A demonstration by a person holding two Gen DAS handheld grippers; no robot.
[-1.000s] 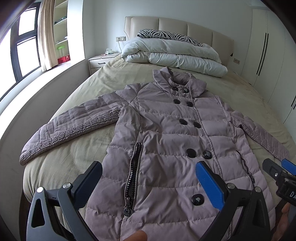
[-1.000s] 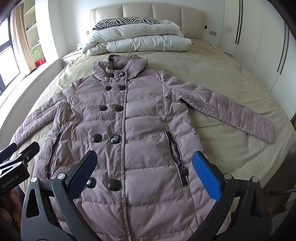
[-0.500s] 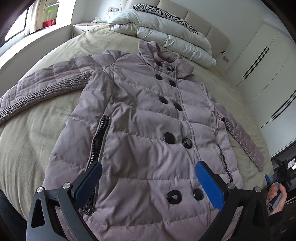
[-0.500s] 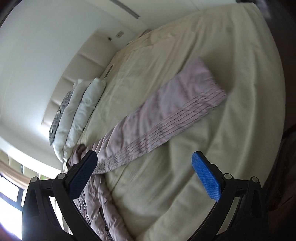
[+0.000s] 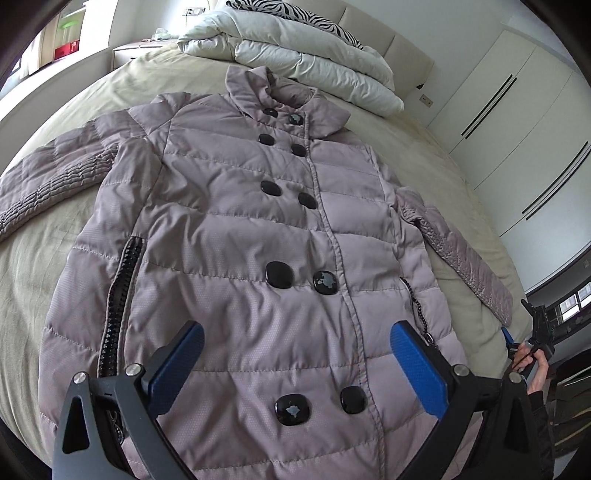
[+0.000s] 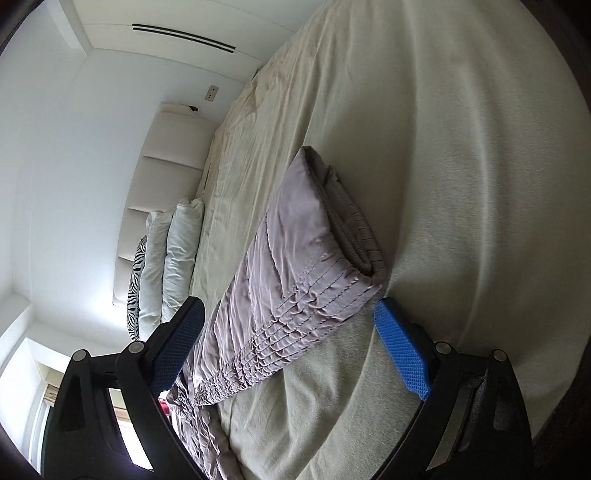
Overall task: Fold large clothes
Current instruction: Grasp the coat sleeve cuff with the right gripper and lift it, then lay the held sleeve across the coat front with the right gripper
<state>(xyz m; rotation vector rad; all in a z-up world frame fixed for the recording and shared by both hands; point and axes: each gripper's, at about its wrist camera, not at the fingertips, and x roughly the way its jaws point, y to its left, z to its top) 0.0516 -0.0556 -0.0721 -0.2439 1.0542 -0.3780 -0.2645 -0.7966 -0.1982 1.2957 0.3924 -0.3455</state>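
Note:
A mauve quilted coat [image 5: 240, 221] with black buttons lies face up on the bed, both sleeves spread out. My left gripper [image 5: 295, 332] hangs open over the coat's lower front, nothing between its blue pads. At the bed's right edge a hand [image 5: 535, 365] holds my right gripper [image 5: 532, 325] beside the right sleeve [image 5: 458, 258]. In the right wrist view, which is rolled on its side, that gripper [image 6: 288, 310] straddles the sleeve's cuff end [image 6: 295, 258]. Its jaws are closing with the cuff between them, and the pads do not press on it.
A beige sheet [image 5: 37, 277] covers the bed. A folded white duvet [image 5: 306, 55] and a zebra pillow [image 5: 306, 14] lie by the headboard. White wardrobe doors [image 5: 517, 129] stand to the right, a nightstand [image 5: 133, 51] at the far left.
My left gripper has dipped and come closer over the coat's lower front. The right gripper swung away from the coat's front to the right sleeve, rolled onto its side, and closed in on the cuff.

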